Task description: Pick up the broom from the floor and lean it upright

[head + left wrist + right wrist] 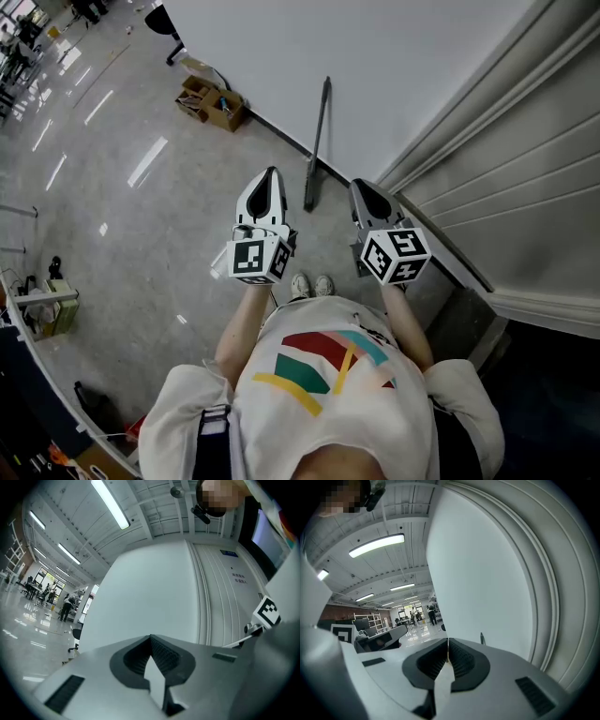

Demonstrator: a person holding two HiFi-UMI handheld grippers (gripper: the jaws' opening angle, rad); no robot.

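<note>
The broom [318, 141] stands nearly upright, its thin handle leaning against the white wall [394, 66] and its lower end on the floor [150, 216]. Its head is dark and narrow, and its shape is hard to make out. In the right gripper view only the handle tip [482, 638] shows; the gripper body hides the rest. The left gripper [272, 173] and right gripper [361, 187] are both closed with nothing between the jaws, near the broom but apart from it. A cardboard box [211, 101] lies by the wall.
</note>
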